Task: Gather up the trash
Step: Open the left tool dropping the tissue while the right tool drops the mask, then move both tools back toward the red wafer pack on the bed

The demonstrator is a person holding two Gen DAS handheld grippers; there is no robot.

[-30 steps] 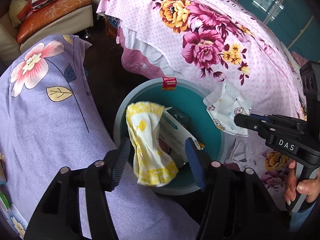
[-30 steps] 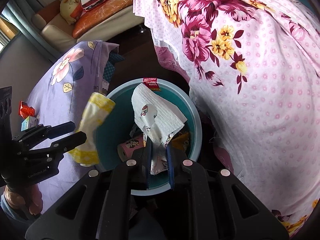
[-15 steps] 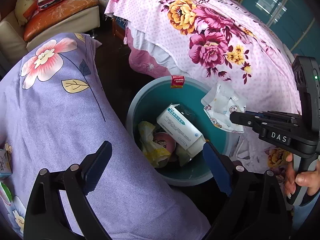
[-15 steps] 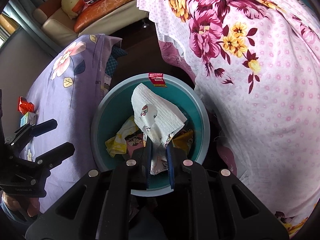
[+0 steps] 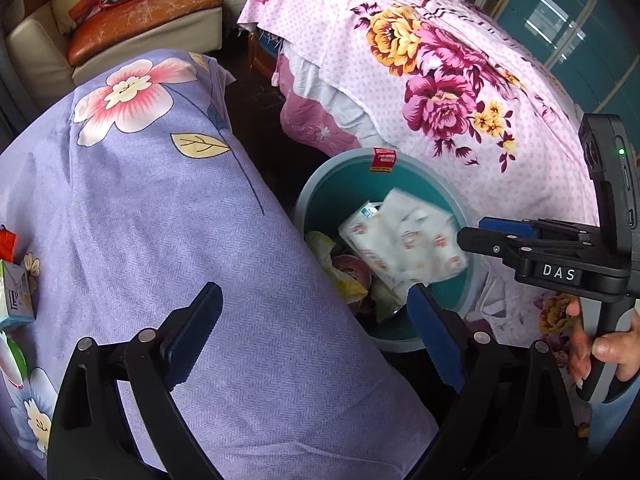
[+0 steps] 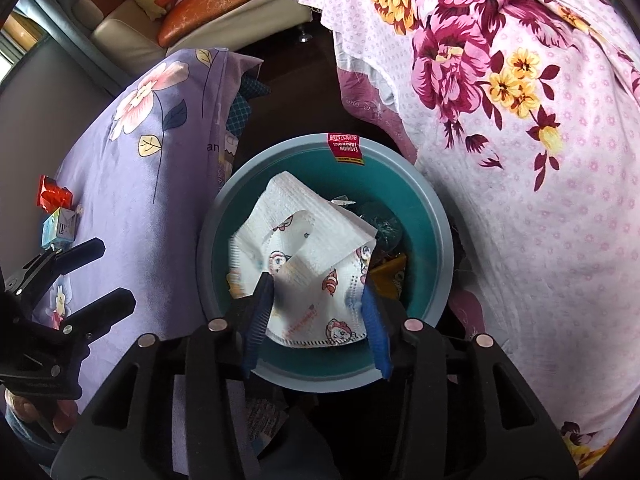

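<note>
We hold the right gripper (image 6: 316, 312) spread over the teal bin (image 6: 438, 216), printed face mask (image 6: 316, 256) loose between its fingers; left gripper (image 5: 316, 334) wide open, empty. We keep both clear so it drops inside.

Right tool (image 6: 316, 312): my fingers spread apart, gripping nothing.
Printed face mask (image 6: 308, 256): loose between them, over the teal bin (image 6: 424, 208).
Left tool (image 6: 100, 276): parted beside the purple floral cover (image 6: 160, 152).
</note>
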